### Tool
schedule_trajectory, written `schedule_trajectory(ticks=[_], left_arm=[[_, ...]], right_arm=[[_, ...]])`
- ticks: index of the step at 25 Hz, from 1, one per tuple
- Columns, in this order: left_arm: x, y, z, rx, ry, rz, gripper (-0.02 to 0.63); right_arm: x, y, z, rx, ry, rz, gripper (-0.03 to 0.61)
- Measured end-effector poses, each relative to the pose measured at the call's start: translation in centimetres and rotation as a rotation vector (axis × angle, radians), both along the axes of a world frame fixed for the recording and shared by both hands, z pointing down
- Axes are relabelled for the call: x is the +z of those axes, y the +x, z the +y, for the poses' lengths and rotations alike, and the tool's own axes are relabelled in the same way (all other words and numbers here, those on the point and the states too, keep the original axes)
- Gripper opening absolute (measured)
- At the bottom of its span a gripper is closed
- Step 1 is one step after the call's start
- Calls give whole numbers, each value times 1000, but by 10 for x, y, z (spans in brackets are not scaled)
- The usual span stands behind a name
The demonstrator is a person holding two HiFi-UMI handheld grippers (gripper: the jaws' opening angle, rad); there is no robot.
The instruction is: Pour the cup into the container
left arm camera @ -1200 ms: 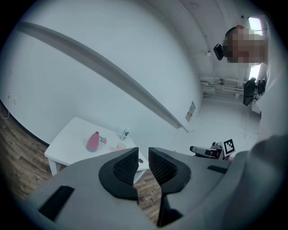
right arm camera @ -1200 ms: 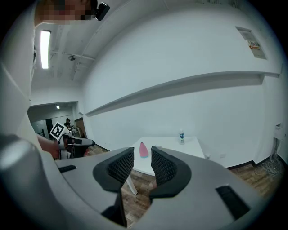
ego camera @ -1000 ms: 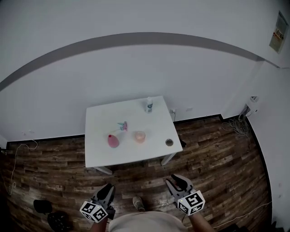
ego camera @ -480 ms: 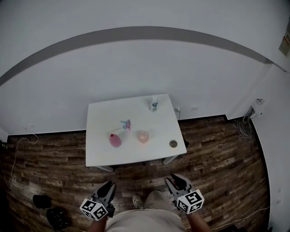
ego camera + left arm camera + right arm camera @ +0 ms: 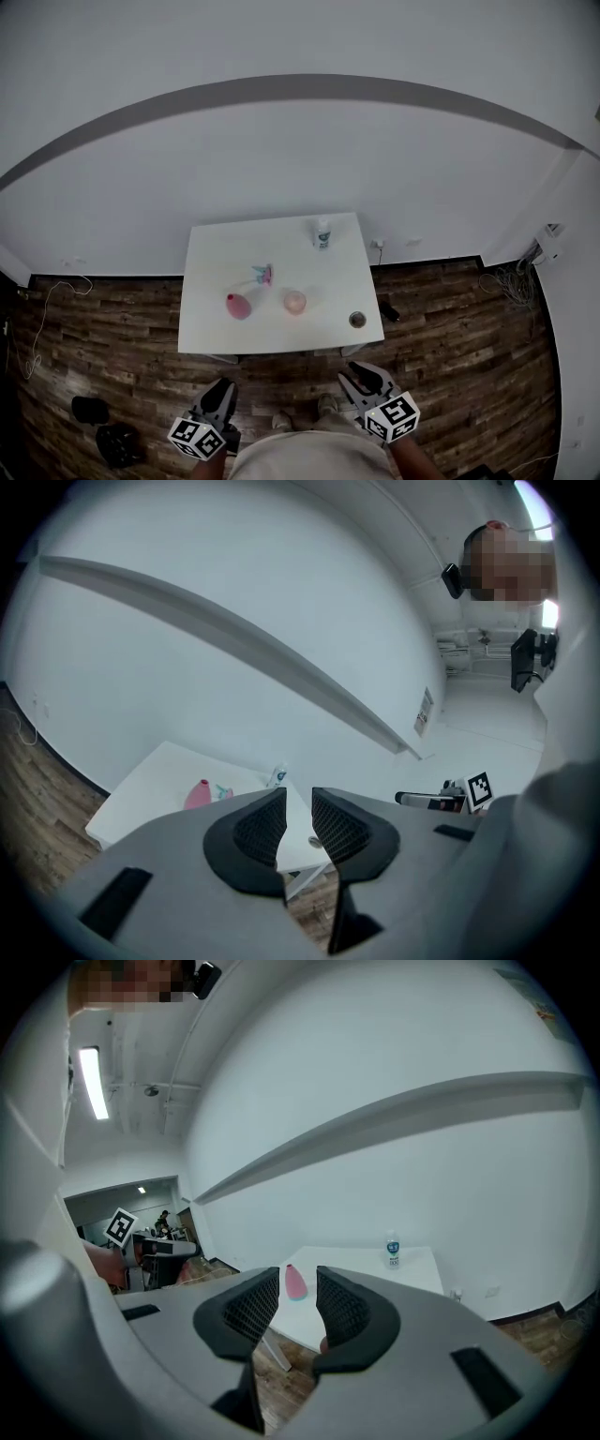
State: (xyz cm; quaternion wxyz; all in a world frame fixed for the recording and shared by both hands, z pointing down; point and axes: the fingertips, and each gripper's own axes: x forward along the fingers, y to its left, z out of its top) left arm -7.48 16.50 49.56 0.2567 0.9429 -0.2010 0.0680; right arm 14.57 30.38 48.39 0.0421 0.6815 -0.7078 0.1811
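White table (image 5: 214,281) on wood floor (image 5: 112,328) against white wall (image 5: 281,159); left hand-held gripper (image 5: 223,387) and right hand-held gripper (image 5: 362,376) slightly apart, empty.

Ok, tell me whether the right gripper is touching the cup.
Apart. In the head view the right gripper is over the floor, short of the table where the cup stands.

Dim, flat, greyish light fills the head view. The white table (image 5: 216,328) is the brightest patch, with a soft shadow on the wooden floor (image 5: 469,337) below its near edge. Fisheye distortion curves the wall stripe (image 5: 281,86). Both gripper views have black vignetted corners, and a ceiling strip lamp (image 5: 94,1082) glares in the right one. The cup (image 5: 294,301) looks small and soft.
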Motion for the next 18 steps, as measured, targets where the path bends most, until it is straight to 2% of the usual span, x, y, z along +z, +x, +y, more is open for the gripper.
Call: schedule_trajectory(ticks=[7,14,18], left_arm=[[1,34,3,-73,6,-19,78],[1,49,7,-162,39,-18,78],[8,50,20,-202,21,-27,78]], right_arm=[[-7,42,-8,-79,18,7,121],[0,64,-20,-174,29,11,121],[-14,64,-33,-231,72,9,121]])
